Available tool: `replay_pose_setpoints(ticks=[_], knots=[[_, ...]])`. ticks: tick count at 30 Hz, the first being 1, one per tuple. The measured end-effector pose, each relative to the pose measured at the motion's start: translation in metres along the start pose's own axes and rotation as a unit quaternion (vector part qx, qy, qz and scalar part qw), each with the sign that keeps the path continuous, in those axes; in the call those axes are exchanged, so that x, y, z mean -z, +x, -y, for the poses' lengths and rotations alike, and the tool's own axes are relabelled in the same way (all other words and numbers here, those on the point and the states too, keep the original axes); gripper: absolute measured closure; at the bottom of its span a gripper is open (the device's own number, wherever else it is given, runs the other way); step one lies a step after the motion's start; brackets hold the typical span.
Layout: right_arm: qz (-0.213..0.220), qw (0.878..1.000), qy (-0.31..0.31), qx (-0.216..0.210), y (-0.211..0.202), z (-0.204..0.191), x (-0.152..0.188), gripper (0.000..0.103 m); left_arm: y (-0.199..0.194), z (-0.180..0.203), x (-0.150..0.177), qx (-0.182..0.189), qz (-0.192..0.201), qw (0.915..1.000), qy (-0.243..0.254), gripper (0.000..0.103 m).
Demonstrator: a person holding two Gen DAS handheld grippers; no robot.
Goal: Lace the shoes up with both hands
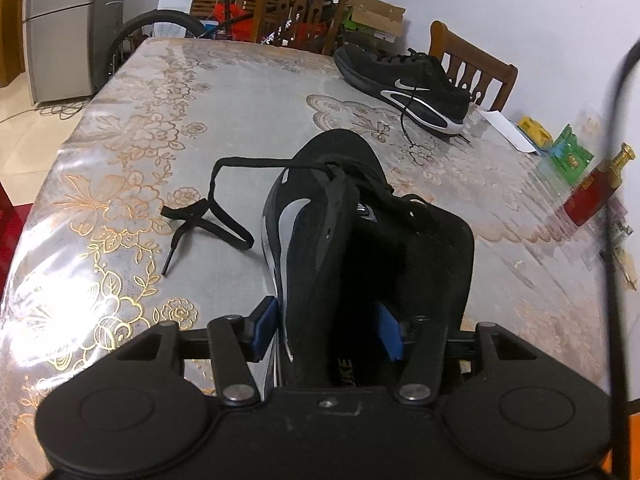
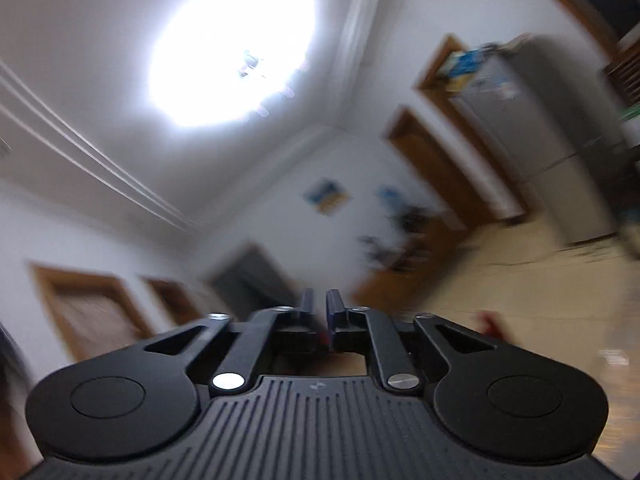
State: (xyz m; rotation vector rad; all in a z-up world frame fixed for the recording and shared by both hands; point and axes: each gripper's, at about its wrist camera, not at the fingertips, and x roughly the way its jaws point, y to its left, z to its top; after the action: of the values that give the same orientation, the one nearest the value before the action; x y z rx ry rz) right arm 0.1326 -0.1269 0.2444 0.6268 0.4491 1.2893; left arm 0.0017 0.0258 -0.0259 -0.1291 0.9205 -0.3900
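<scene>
So my left gripper (image 1: 326, 330) is clamped on the heel side wall of the black sneaker with the silver swoosh (image 1: 340, 216), one blue pad (image 1: 265, 328) outside it and the other tucked inside the opening. The shoe sits on the floral plastic-covered table (image 1: 240, 112), toe pointing away from me, right in the near middle. Its flat black lace (image 1: 208, 216) trails off to the left and lies in a loose loop on the table, tip pointing toward me. The matching second black sneaker (image 1: 404, 84) is over at the far right, lying near a wooden chair (image 1: 472, 64), well apart from mine. A red bottle with a gold cap (image 1: 596, 188) lies at the right edge.

My right gripper (image 2: 318, 312) is up in the air, aimed at the blurry ceiling light (image 2: 232, 48), fingers nearly together with just a thin gap and nothing between them.
</scene>
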Motion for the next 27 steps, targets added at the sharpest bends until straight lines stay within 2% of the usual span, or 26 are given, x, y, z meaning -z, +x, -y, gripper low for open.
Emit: replay_pose_setpoints(ticks=[1,4,6,9,12,16,19,22,25,27], knots=[[-0.010,0.999,0.000,0.030,-0.007,0.014,0.014,0.068,-0.001,0.000,0.000,0.000,0.000,1.0000,0.002,0.053],[-0.042,0.990,0.020,0.131,-0.031,0.061,0.060,0.066,-0.011,-0.002,-0.002,-0.008,0.025,0.9997,-0.004,0.053],[-0.063,0.975,0.055,0.207,-0.051,0.097,0.095,0.063,-0.021,-0.006,-0.005,0.003,0.046,0.9988,-0.019,0.053],[-0.104,0.942,0.083,0.308,-0.072,0.135,0.143,0.063,-0.035,-0.009,-0.014,0.010,0.070,0.9969,-0.033,0.053],[-0.121,0.920,0.081,0.363,-0.083,0.150,0.178,0.063,-0.049,-0.009,-0.027,0.009,0.084,0.9959,-0.032,0.052],[-0.107,0.913,0.102,0.380,-0.081,0.168,0.193,0.062,-0.059,-0.002,-0.048,-0.017,0.089,0.9956,0.023,0.052],[-0.099,0.920,0.136,0.354,-0.093,0.170,0.198,0.062,-0.054,0.006,-0.064,-0.049,0.079,0.9911,0.095,0.053],[-0.106,0.924,0.113,0.349,-0.093,0.159,0.201,0.062,-0.050,0.009,-0.075,-0.079,0.043,0.9830,0.160,0.054],[-0.121,0.926,0.075,0.349,-0.092,0.136,0.209,0.060,-0.055,0.006,-0.076,-0.071,0.006,0.9829,0.170,0.053],[-0.123,0.925,0.056,0.354,-0.092,0.130,0.212,0.060,-0.055,0.016,-0.071,-0.068,0.010,0.9851,0.158,0.052]])
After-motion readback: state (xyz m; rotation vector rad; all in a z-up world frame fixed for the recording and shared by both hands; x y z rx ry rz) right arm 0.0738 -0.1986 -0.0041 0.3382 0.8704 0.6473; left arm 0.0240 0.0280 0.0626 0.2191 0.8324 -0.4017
